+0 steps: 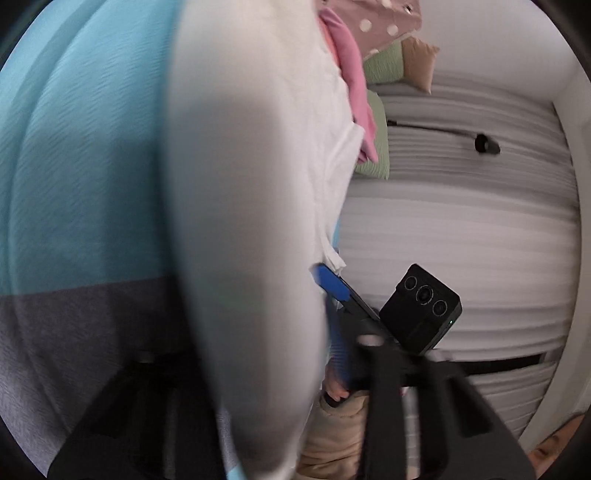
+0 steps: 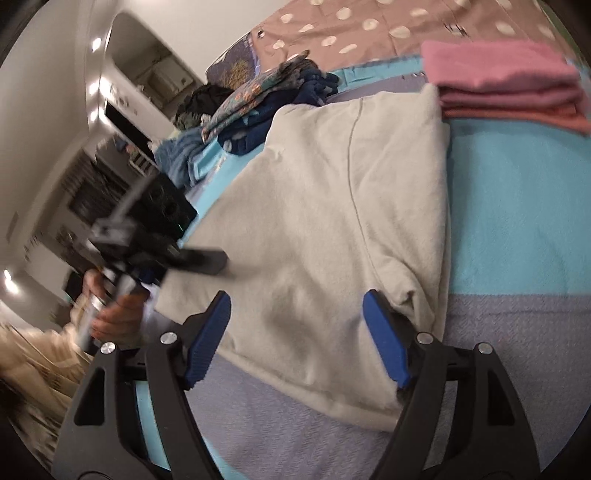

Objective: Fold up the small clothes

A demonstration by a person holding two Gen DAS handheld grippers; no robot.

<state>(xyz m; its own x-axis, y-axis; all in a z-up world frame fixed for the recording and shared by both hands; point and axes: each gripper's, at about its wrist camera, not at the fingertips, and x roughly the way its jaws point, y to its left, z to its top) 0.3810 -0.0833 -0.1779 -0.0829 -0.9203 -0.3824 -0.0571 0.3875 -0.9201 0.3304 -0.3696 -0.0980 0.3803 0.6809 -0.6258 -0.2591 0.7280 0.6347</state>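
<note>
A cream-white garment [image 2: 332,221] lies folded on the turquoise and grey bedspread [image 2: 517,206]. My right gripper [image 2: 295,339] is open, its blue pads [image 2: 388,343] low over the garment's near edge. My left gripper shows in the right wrist view [image 2: 207,260] at the garment's left edge; its fingers look closed there. In the left wrist view the white cloth [image 1: 240,221] hangs blurred right in front of the lens and hides the left fingers. The right gripper also shows in the left wrist view [image 1: 332,286] by the cloth's edge.
A folded pink stack [image 2: 506,81] sits beyond the garment. A pile of blue and patterned clothes [image 2: 266,107] lies at the far left of the bed. Polka-dot bedding [image 2: 369,26] lies behind. Pillows [image 1: 417,62] and a wall lamp [image 1: 484,144] show in the left view.
</note>
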